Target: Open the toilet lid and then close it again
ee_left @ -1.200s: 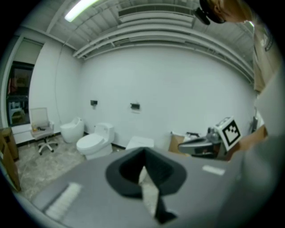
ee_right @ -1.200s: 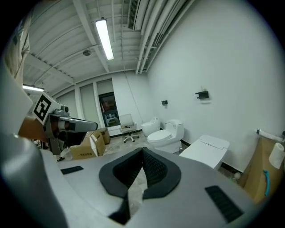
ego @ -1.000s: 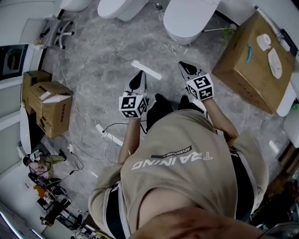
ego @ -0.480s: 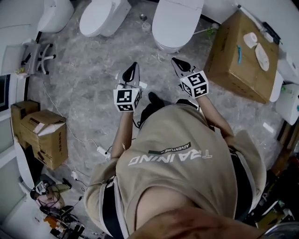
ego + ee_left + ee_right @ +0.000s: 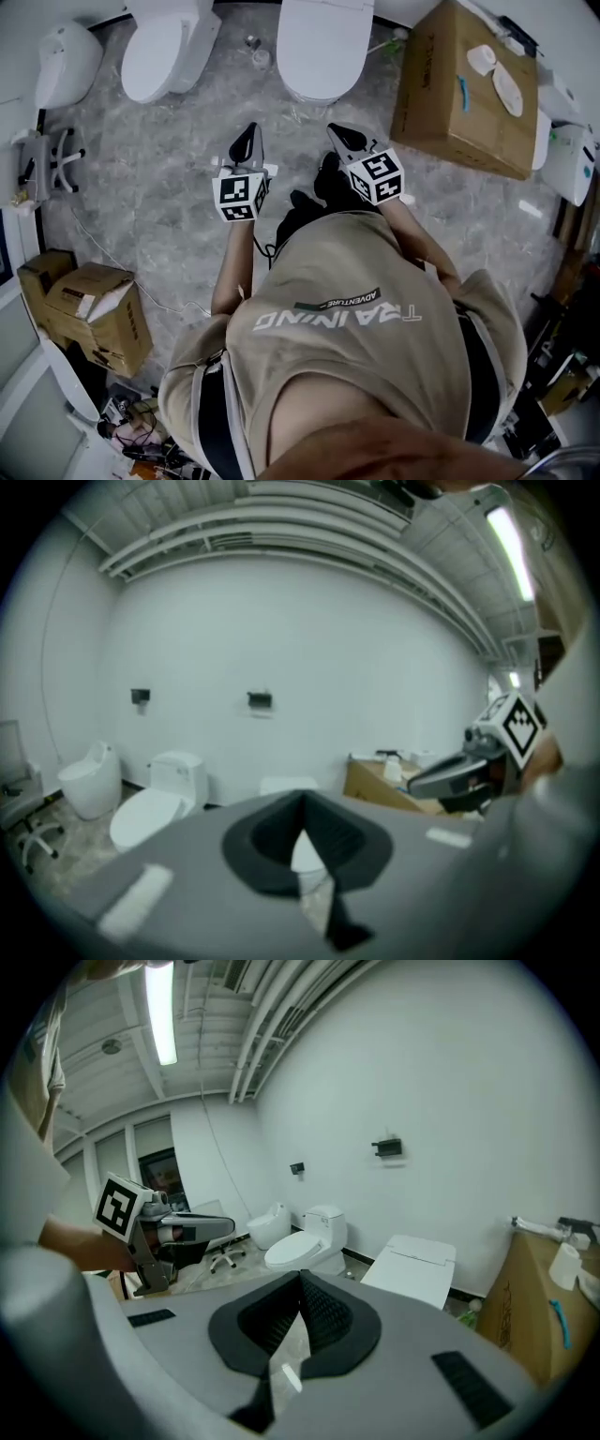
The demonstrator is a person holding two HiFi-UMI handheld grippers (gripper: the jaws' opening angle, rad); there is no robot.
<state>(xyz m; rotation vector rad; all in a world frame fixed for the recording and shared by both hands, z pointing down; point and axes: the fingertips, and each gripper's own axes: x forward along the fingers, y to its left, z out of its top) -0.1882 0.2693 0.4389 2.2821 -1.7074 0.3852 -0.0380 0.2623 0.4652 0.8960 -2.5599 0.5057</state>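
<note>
A white toilet (image 5: 319, 42) with a flat lid lying shut stands against the far wall, straight ahead of me. In the left gripper view that toilet (image 5: 279, 785) shows just past the jaws, and the right gripper view has the toilet (image 5: 414, 1269) to the right of its jaws. My left gripper (image 5: 250, 131) and right gripper (image 5: 332, 129) are held side by side over the floor, short of the bowl and touching nothing. Both are shut and empty, with the left gripper's (image 5: 302, 803) and the right gripper's (image 5: 300, 1281) tips meeting.
A second white toilet (image 5: 164, 52) stands to the left, and a rounded one (image 5: 64, 58) further left. A large cardboard box (image 5: 459, 94) with small items on top sits right of the target toilet. Smaller boxes (image 5: 94, 309) and a chair base (image 5: 42, 159) lie at left on the marble floor (image 5: 169, 187).
The person has stepped forward, so the toilets and the big box have slid down the head view and come nearer. Both grippers stay shut and side by side.
</note>
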